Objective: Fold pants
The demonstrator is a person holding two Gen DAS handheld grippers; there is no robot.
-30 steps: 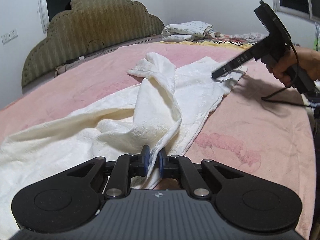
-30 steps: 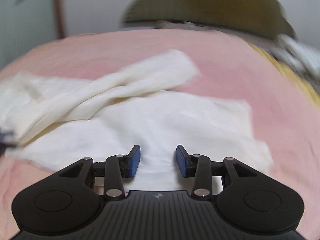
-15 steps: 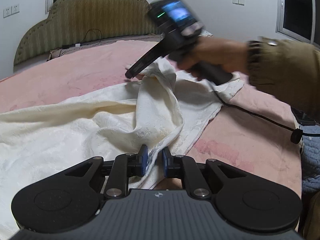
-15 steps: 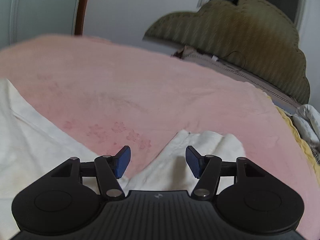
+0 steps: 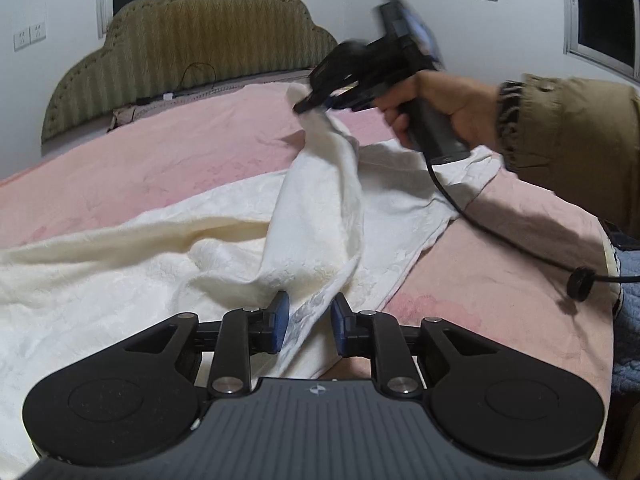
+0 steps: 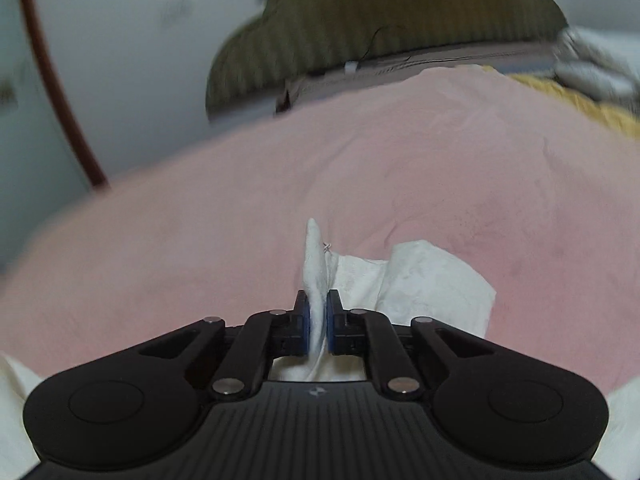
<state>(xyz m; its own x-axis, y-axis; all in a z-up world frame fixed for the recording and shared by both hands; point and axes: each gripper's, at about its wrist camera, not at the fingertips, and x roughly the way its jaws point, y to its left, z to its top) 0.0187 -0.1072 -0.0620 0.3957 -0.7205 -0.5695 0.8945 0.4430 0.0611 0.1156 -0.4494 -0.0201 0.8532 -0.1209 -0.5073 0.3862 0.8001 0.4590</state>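
Observation:
Cream-white pants (image 5: 192, 256) lie rumpled across a pink bedspread (image 5: 160, 168). My left gripper (image 5: 306, 322) is low over the near part of the pants; its jaws stand partly apart with a fold of cloth loose between them. My right gripper (image 6: 318, 322) is shut on the pants' far leg end (image 6: 316, 272). In the left wrist view that gripper (image 5: 316, 102) holds this end lifted above the bed, and the leg hangs down in a ridge. More cloth (image 6: 432, 288) lies under the right gripper.
A padded olive headboard (image 5: 192, 40) stands at the far end of the bed. Folded bedding (image 6: 596, 64) lies near the headboard. The right gripper's black cable (image 5: 520, 248) trails over the bedspread at the right. A blue quilt (image 5: 628, 320) is at the right edge.
My right gripper swung from the near leg to the far leg end, shut on it and lifted it. My left gripper's jaws have opened, loosening their hold on the fold.

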